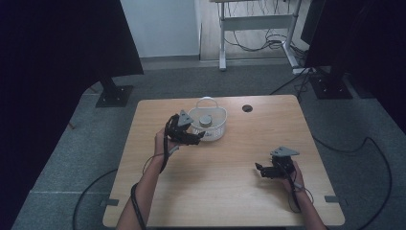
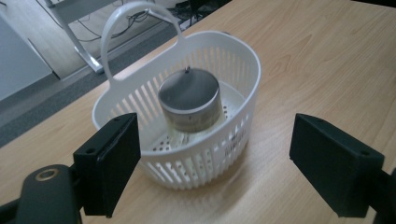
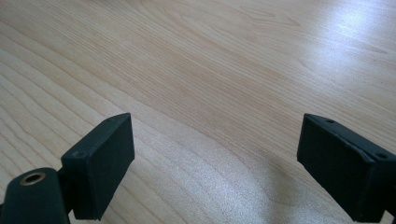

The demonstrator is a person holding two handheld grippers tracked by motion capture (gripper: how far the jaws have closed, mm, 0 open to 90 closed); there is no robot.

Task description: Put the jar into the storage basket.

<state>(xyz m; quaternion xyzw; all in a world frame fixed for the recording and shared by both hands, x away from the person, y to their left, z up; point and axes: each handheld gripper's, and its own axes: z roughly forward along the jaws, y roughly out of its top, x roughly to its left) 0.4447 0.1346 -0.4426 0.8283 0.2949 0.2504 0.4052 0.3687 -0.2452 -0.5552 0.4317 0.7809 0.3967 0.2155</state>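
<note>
White basket [image 2: 205,154] w/ loop handle at approx 12 o'clock on tabletop [image 1: 230,191], upright. Round metal tin [image 2: 190,99] already inside, standing on basket floor. Left gripper [image 1: 197,137] just beside basket's near wall, at its 7 o'clock, jaws wide apart, clamped on nothing. Right gripper [image 1: 261,168] well apart at 4 o'clock, jaws also apart, over bare wood. Judged: tin placed, loading prob. done; left to do, maybe grab basket rim or handle, else nothing.
</note>
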